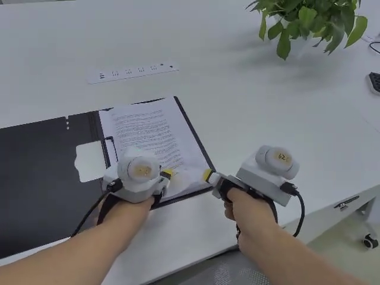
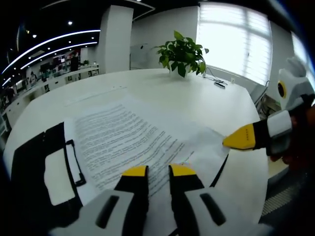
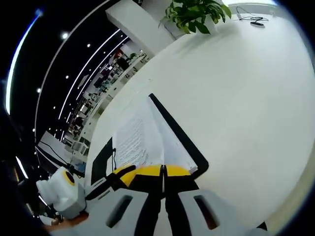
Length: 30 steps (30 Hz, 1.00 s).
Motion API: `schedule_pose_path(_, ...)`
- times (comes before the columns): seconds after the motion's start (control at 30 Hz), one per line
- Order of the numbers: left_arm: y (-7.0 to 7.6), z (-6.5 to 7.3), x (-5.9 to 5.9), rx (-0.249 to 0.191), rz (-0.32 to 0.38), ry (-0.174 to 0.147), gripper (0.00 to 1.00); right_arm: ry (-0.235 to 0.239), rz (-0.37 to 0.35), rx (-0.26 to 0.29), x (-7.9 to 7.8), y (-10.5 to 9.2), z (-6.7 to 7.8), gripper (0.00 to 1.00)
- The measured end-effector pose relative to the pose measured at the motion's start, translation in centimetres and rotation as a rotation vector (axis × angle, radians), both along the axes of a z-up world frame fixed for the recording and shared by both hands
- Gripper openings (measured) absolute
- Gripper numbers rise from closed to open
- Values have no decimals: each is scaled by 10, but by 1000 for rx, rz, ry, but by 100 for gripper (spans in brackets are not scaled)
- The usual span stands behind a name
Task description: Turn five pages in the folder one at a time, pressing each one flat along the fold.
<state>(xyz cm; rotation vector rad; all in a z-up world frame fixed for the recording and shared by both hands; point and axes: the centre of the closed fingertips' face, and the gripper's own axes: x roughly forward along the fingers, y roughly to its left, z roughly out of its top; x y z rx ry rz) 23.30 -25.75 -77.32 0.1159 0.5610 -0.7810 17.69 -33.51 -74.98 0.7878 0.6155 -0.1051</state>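
folder (image 1: 41, 178) lies open on the near left part of a large white table (image 1: 249, 89), its black inside cover spread to the left and its right edge running at an angle toward the table's front edge. on the folder's right half sits 1 printed page (image 1: 148, 133) with dense lines of text, lying mostly flat; a thin black border of the folder shows along the page's right side. a green potted plant (image 1: 309, 21) stands at the far right of the table, well apart from the folder. a white power strip (image 1: 132, 72) lies flat beyond the folder's top edge, near it but not touching.

left gripper (image 2: 158, 171) is held over the lower part of the page, its 2 yellow-tipped jaws pointing up the sheet with only a narrow gap between them and nothing in that gap. right gripper (image 3: 162, 171) comes in from the right at the page's lower right corner; its jaws are pressed together with no gap, and the corner of the sheet looks pinched between the yellow tips, rising a little off the folder there.

a white label (image 1: 89, 160) sits on the black inside cover, just left of the fold. a slim black clip (image 1: 110, 151) runs beside it along the page's left edge.
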Motion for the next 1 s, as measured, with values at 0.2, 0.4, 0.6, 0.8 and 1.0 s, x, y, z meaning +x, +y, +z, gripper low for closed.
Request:
schedule_pose_path(0.2, 20, 22, -4, -59, 26, -24, 21, -45, 15, 22, 2, 11, 19, 0)
schedule_pose_path(0.4, 45, 42, -6, -75, 48, -63, 23, -96, 35, 26, 6, 22, 40, 0)
schedule_pose_path(0.6, 70, 59, -8, -83, 76, -99, 26, -143, 65, 22, 7, 36, 62, 0)
schedule_pose_path(0.8, 95, 80, -11, -111, 115, -141, 26, -197, 98, 11, 9, 52, 84, 0)
schedule_pose_path(1.0, 116, 101, -14, -142, 149, -177, 27, -238, 142, -1, 10, 72, 102, 0)
